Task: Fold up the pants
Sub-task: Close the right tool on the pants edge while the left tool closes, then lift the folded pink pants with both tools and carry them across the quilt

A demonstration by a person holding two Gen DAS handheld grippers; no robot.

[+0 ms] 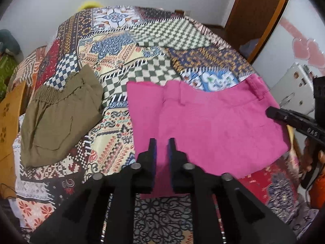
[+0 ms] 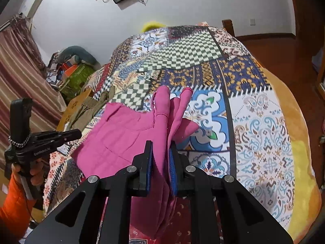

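Folded pink pants hang spread over the patchwork bedspread, waistband toward the right. In the left wrist view my left gripper is shut on the pants' near left edge, with pink cloth filling the gap between its blue pads. The right gripper reaches in from the right at the waistband end. In the right wrist view my right gripper is shut on a bunched stack of pink pants, layers sticking up past its fingers. The left gripper is at the cloth's far left edge.
Folded olive pants lie on the bedspread to the left. A brown cardboard box stands off the bed's left side. A wooden door and a white appliance are at the right. An orange sleeve holds the left gripper.
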